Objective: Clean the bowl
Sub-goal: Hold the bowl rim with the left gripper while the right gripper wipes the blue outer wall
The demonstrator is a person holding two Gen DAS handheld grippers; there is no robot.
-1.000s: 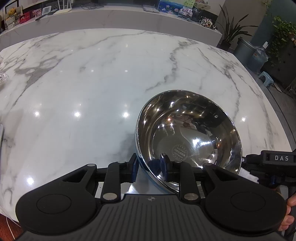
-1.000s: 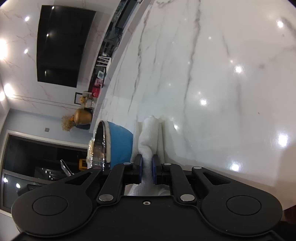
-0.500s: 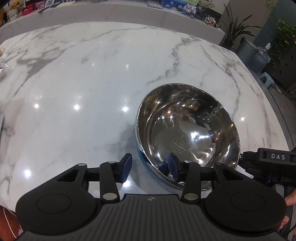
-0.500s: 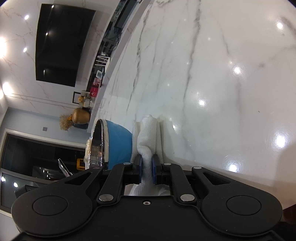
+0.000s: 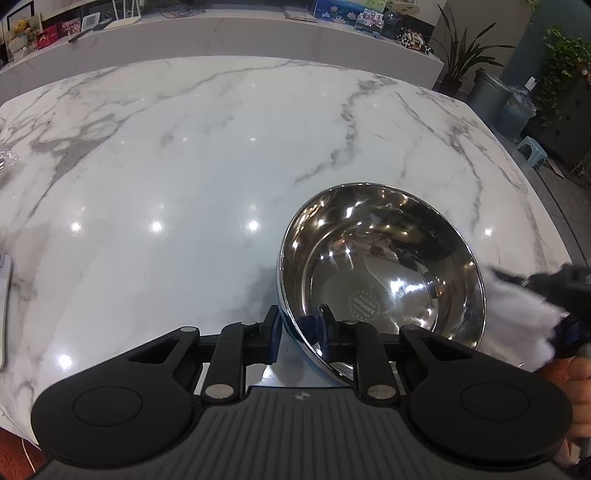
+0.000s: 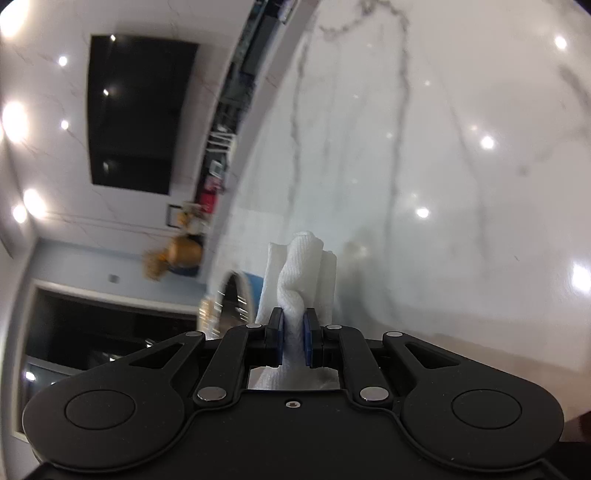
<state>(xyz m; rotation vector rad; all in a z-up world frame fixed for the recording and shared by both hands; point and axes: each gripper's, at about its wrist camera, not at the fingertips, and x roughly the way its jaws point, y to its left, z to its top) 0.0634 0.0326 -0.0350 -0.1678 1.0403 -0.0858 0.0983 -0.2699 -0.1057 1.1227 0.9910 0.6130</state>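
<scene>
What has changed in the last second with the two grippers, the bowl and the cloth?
The left gripper opened half a second ago and has closed again on the near rim of the bowl. The right gripper has swung toward the bowl, so the white cloth now appears at the bowl's right side. The cloth stays clamped, and the bowl stays on the marble table.

Round stamp in the bowl, lettering not being made out

A circular printed mark is being shown on the inner floor of the steel bowl (image 5: pixel 380 266) in the left wrist view, just beyond the jaws; a line of characters is being carried across its middle, but they are too small and blurred to be read. Coloured cards and boxes on the far counter (image 5: pixel 221 33) are likewise too small to be read, and nothing legible is being shown in the right wrist view.
</scene>
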